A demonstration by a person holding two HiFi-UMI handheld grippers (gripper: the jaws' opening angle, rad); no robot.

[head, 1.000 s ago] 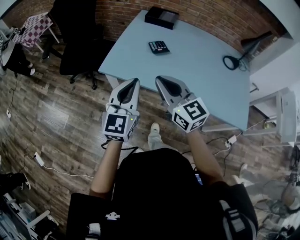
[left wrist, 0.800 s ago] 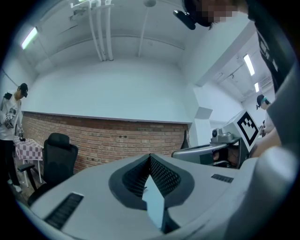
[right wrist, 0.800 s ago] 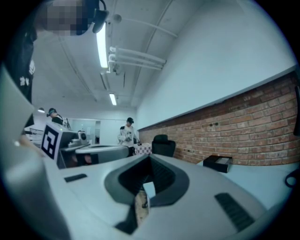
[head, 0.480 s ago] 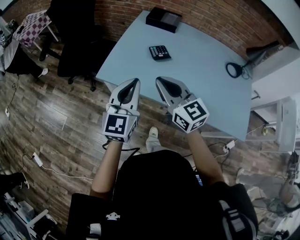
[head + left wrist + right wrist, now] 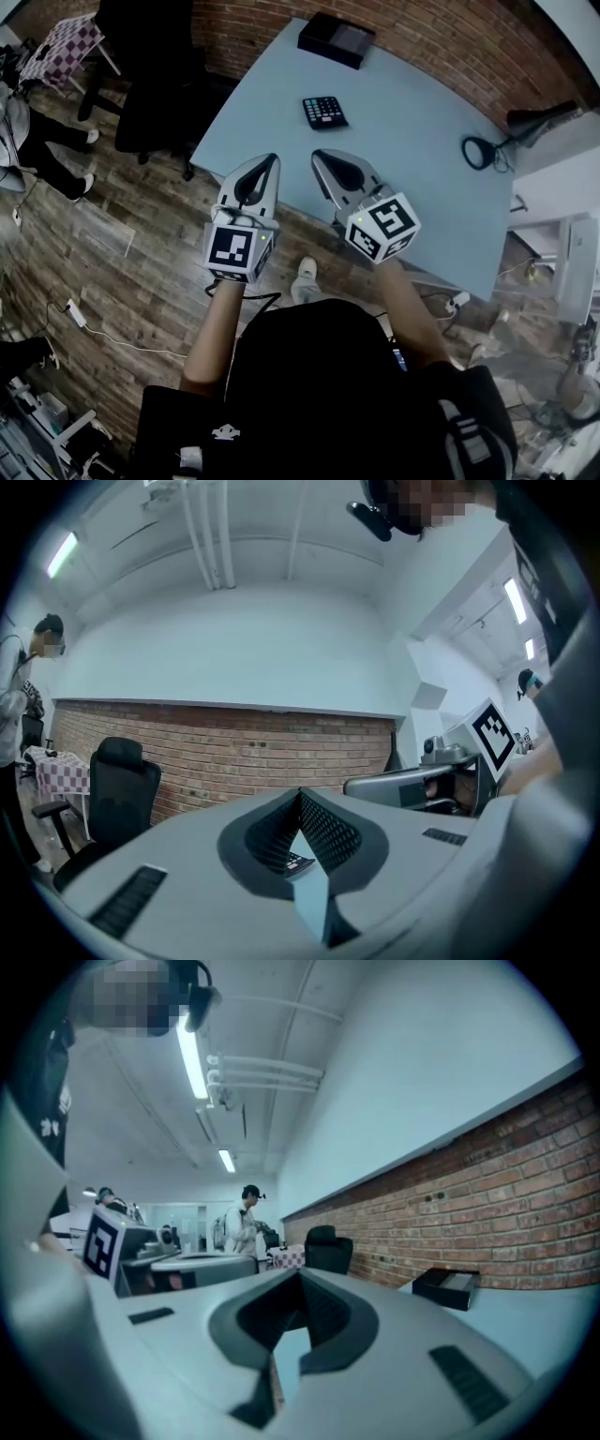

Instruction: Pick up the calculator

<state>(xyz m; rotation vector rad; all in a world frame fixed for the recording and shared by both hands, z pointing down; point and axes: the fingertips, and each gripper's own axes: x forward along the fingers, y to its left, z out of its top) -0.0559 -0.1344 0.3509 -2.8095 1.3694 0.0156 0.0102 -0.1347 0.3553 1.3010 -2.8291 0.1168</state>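
Note:
A small black calculator [image 5: 324, 112] lies flat on the pale blue table [image 5: 412, 131], towards its far side. Both grippers are held side by side in front of the table, pointing at it, their tips just over its near edge in the head view. My left gripper [image 5: 270, 159] is shut and holds nothing. My right gripper [image 5: 319, 156] is shut and also holds nothing. The calculator is well beyond both tips. In the left gripper view the calculator [image 5: 298, 862] shows through the hollow under the shut left gripper [image 5: 300, 794]. The right gripper view shows the right gripper [image 5: 300, 1274] shut.
A black box [image 5: 336, 39] sits at the table's far edge by the brick wall, and a black ring lamp [image 5: 483, 150] at its right. A black office chair [image 5: 155, 75] stands left of the table. A person's legs [image 5: 33, 141] show at far left.
Both grippers have come nearer the table, side by side. The table and calculator sit lower and closer in the head view. Neither gripper's jaws have changed.

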